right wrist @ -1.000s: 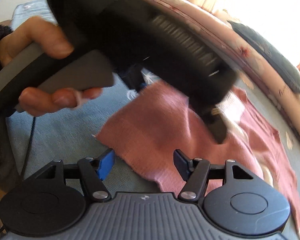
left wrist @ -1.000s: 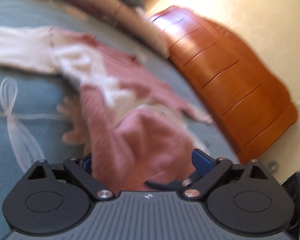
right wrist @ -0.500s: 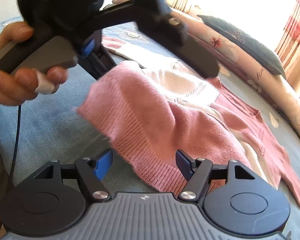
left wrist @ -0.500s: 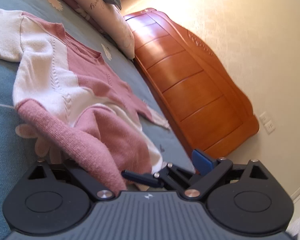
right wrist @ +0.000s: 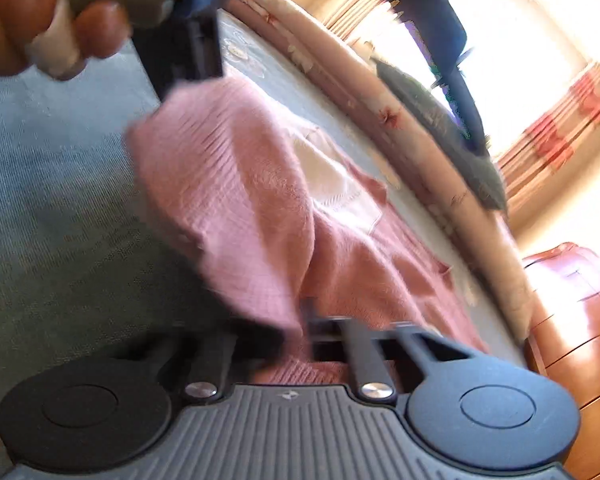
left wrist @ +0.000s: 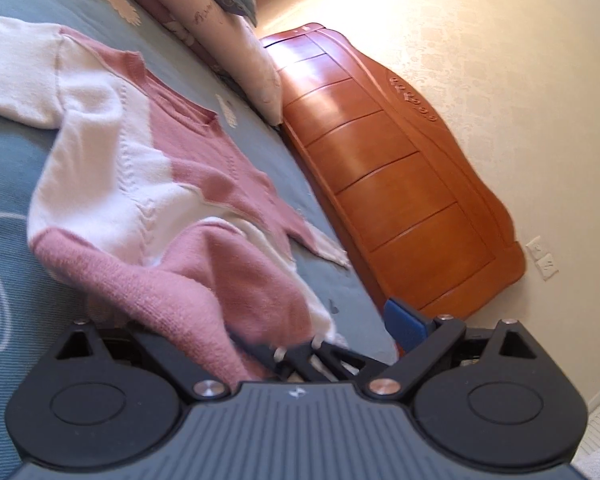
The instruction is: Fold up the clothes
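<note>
Jaws on both hand-held grippers are closed on the hem of a pink-and-cream knitted sweater (left wrist: 148,184), which lies spread across a grey-blue patterned bed cover (left wrist: 4,168) with its lower edge lifted and curling toward the collar. Beyond it a long floral bolster pillow (left wrist: 240,52) lines the bed, next to an orange wooden chest of drawers (left wrist: 400,184). By the look of it, a bottom-to-top fold is under way. The left gripper (left wrist: 300,354) grips one hem corner, the right gripper (right wrist: 306,320) the other. A neat fold would likely need both corners carried level, the hem taut between them, and set down square with the shoulders.
</note>
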